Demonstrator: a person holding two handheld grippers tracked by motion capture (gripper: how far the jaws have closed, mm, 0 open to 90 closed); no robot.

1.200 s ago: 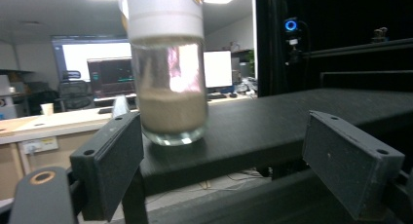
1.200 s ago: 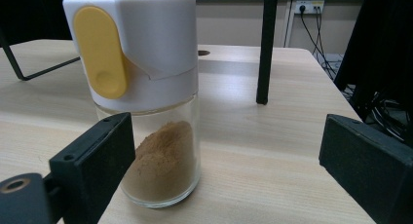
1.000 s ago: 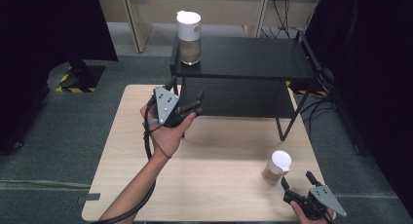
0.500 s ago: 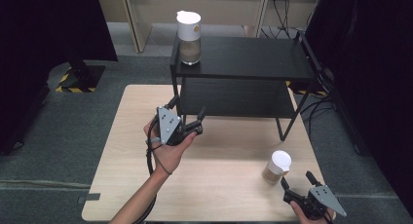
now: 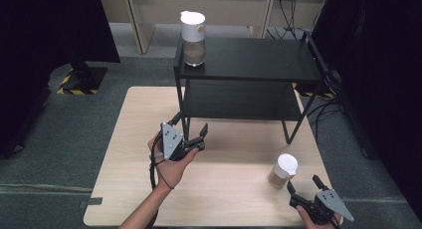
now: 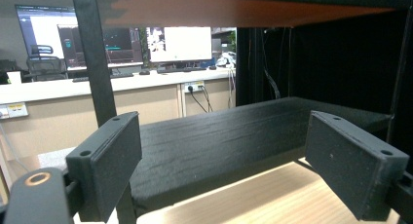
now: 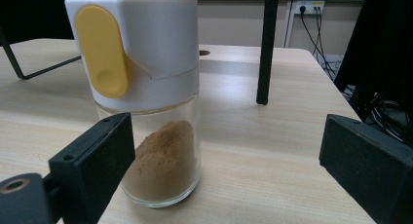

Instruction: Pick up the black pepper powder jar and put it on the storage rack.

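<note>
The left tool has drawn back from the black shelf toward the bench, jaws spread and empty. The right tool, likewise released, sits just short of the spice jar standing on the bench, so that jar looks next for pickup.
</note>
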